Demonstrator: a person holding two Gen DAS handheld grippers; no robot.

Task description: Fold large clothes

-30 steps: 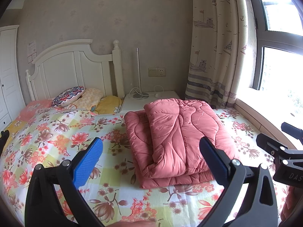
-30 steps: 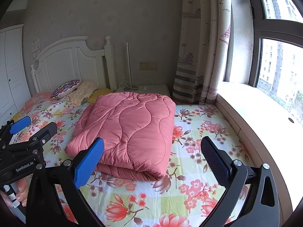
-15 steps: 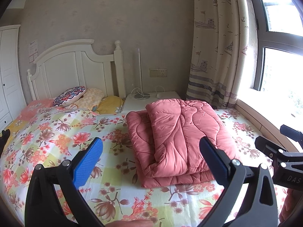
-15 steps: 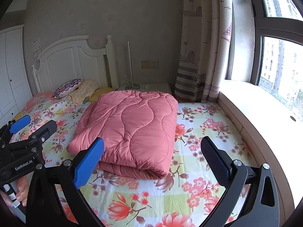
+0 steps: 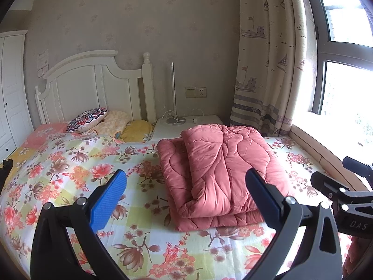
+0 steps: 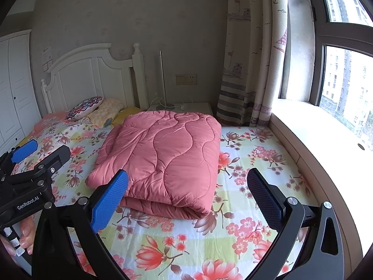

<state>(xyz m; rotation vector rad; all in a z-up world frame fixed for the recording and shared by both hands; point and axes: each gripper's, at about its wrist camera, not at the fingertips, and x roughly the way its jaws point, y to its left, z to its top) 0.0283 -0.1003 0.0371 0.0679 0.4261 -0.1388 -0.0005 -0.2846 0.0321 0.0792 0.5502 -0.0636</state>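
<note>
While the left gripper [image 5: 184, 193] and right gripper [image 6: 186, 193] are held spread and empty above the floral bed [image 6: 244, 210], the folded pink quilt [image 6: 167, 156] lying mid-bed is judged soft, bulky and slippery, best pinched at its thick near edge.

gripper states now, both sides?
Left gripper: open, holding nothing, above the bed short of the quilt.
Right gripper: open, holding nothing.
</note>
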